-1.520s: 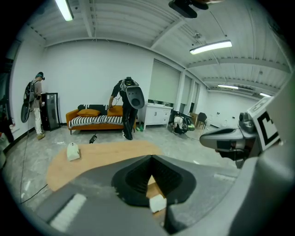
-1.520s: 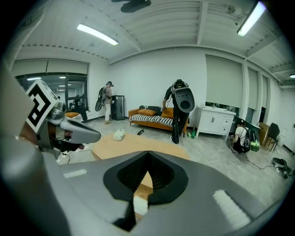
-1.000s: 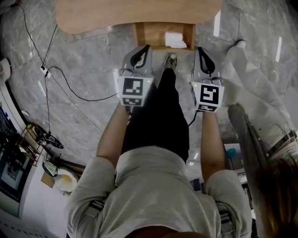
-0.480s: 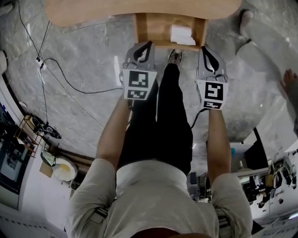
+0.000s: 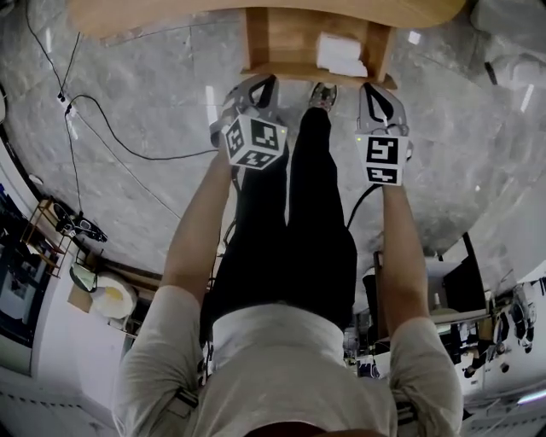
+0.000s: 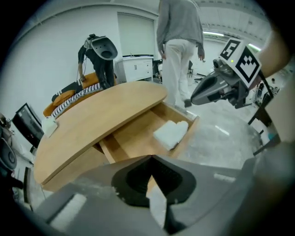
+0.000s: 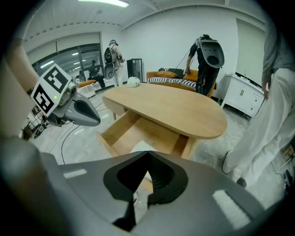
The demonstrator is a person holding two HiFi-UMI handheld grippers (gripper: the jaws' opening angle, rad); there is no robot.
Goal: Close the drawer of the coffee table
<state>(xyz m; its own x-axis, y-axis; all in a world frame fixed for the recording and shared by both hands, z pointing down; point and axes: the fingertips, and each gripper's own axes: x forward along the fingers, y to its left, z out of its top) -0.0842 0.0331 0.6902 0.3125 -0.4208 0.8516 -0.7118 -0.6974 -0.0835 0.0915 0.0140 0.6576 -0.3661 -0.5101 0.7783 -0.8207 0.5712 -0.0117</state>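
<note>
The wooden coffee table (image 5: 171,15) lies at the top of the head view. Its drawer (image 5: 260,43) stands pulled out toward me, with a white folded cloth (image 5: 341,54) inside. My left gripper (image 5: 264,83) is shut and empty, hanging just short of the drawer's front edge on its left side. My right gripper (image 5: 375,89) is also shut and empty, near the front's right corner. In the left gripper view the shut jaws (image 6: 150,157) point down at the open drawer (image 6: 133,136) and cloth (image 6: 171,132). The right gripper view shows its shut jaws (image 7: 147,153) over the drawer (image 7: 129,131).
My own legs in black trousers and a shoe (image 5: 322,94) stand between the grippers, close to the drawer front. A black cable (image 5: 128,147) runs over the marble floor at left. A person in light trousers (image 6: 177,55) stands beyond the table. Cluttered shelves (image 5: 68,230) line the left wall.
Both grippers have sunk toward the drawer front, staying shut. The left one has rolled. The table and drawer have slid closer in view, and the bystander at right has left the head view.
</note>
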